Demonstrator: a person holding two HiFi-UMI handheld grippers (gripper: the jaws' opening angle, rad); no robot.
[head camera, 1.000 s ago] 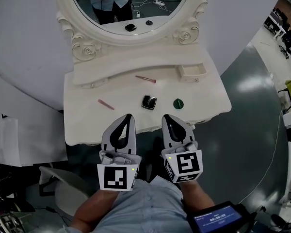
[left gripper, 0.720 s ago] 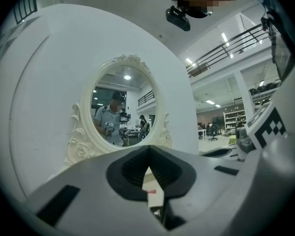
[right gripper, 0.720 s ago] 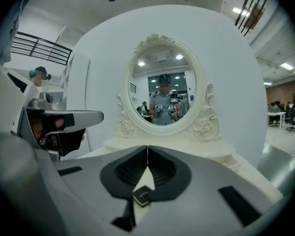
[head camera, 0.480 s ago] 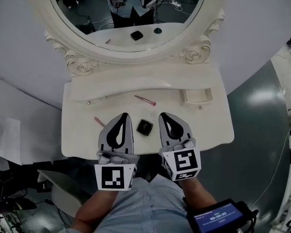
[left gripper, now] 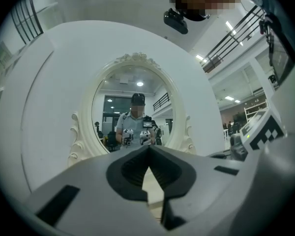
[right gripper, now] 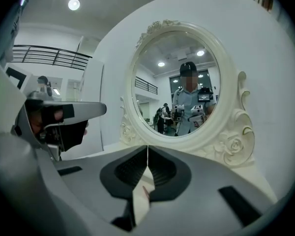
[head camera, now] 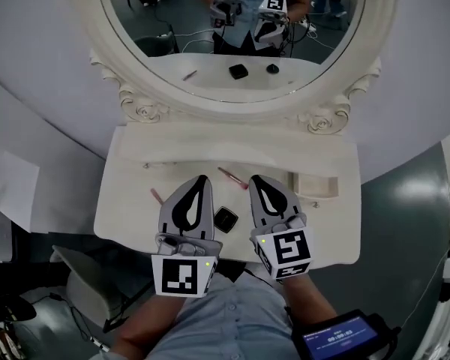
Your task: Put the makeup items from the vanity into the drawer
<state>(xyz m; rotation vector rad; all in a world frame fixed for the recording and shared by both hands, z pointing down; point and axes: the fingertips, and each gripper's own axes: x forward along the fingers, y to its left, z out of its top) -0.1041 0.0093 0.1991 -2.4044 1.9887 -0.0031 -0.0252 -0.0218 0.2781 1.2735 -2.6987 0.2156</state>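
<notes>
Nearest, under the marker cubes, lie the person's pale blue shirt (head camera: pixel 225 322) and a small lit screen (head camera: pixel 337 337) just right of the right hand-held gripper's (head camera: pixel 254 180) rear. Both tools are held side by side over the front edge of the white tabletop (head camera: pixel 124 212), pointing toward the mirror. The left hand-held gripper (head camera: pixel 202 180) has its jaws pressed together at the tips with nothing between them, and the right one is closed the same way and empty. In the gap between the two bodies a black compact (head camera: pixel 225 218) rests flat on the tabletop, touching neither. Just left of the left hand-held gripper, a short pink stick (head camera: pixel 156 196) lies at a slant, its lower end seemingly tucked behind the jaw. Just beyond the two sets of tips, a longer pink stick (head camera: pixel 231 176) lies slantwise. Right of the right hand-held gripper, and a little farther back, the small drawer (head camera: pixel 315 186) stands pulled out, its pale inside showing. Farthest off rises the oval mirror (head camera: pixel 210 21) in its carved white frame (head camera: pixel 146 111), reflecting the person, both tools, the compact, a pink stick and a small dark round item.
</notes>
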